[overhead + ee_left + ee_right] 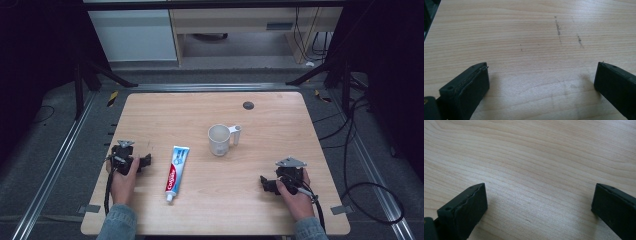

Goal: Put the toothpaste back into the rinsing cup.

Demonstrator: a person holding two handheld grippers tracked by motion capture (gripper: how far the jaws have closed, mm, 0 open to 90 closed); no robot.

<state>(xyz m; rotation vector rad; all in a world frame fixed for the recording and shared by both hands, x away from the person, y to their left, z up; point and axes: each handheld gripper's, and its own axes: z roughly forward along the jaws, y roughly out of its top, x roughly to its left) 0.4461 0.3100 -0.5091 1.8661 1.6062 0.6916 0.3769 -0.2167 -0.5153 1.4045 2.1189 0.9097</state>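
On the wooden table [210, 210] a toothpaste tube [177, 173] lies lengthwise, cap toward the front edge. A white mug [220, 139] with its handle to the right stands upright beyond it, near the middle. My left gripper [146, 161] rests on the table at the left, just left of the tube, held by a hand. In the left gripper view my left gripper [541, 75] has its jaws wide apart over bare wood. My right gripper [263, 183] rests at the front right. In the right gripper view my right gripper [539, 196] is open too, nothing between the jaws.
A dark round grommet [248, 105] is set in the table near its far edge. Cables [360, 190] trail on the floor at the right. Metal frame rails [55, 165] run along both sides, with cabinets [135, 35] behind the table.
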